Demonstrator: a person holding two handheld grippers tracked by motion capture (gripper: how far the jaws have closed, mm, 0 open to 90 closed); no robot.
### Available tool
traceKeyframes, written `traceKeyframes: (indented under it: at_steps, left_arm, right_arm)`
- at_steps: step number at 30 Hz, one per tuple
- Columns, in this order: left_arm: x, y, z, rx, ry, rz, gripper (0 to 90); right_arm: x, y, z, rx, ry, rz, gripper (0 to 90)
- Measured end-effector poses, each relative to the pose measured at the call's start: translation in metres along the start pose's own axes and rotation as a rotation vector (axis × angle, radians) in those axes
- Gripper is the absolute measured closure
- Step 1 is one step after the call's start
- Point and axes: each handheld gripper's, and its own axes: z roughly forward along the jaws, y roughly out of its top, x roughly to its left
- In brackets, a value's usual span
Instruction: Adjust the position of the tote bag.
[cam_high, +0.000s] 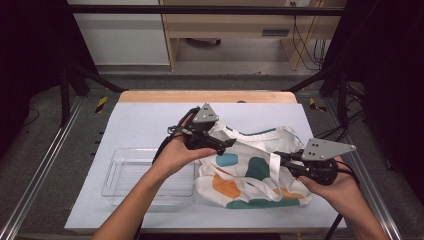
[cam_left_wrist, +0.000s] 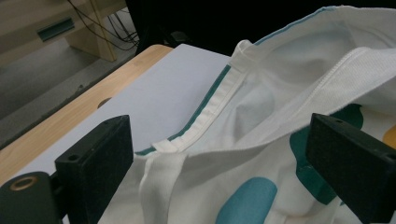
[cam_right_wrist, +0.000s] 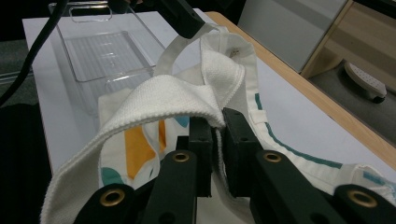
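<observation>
My high view looks forward-down over whole tabletop. My left gripper view sits close over tote bag, facing tabletop's far edge. My right gripper view, closer, faces clear bin. All share bag.

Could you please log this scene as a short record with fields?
surface: table under a white sheet
item in hand: tote bag, white with teal and orange patches
left gripper: open, above the bag's mouth
right gripper: shut on the bag's webbing handle
nearby: clear plastic bin, left of the bag
</observation>
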Motion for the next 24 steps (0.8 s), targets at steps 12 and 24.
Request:
traceKeyframes:
  at_steps: [12,24]
  left_arm:
    - [0.003,0.003,0.016,0.016,-0.122,0.008,7.0]
    - [-0.001,-0.009,0.02,0.042,-0.131,0.031,7.8]
  right_arm:
    - [-0.004,-0.002,-0.003,-0.005,-0.004,0.033,83.4]
    - [-0.008,0.0,-0.001,0.0,-0.013,0.059,83.2]
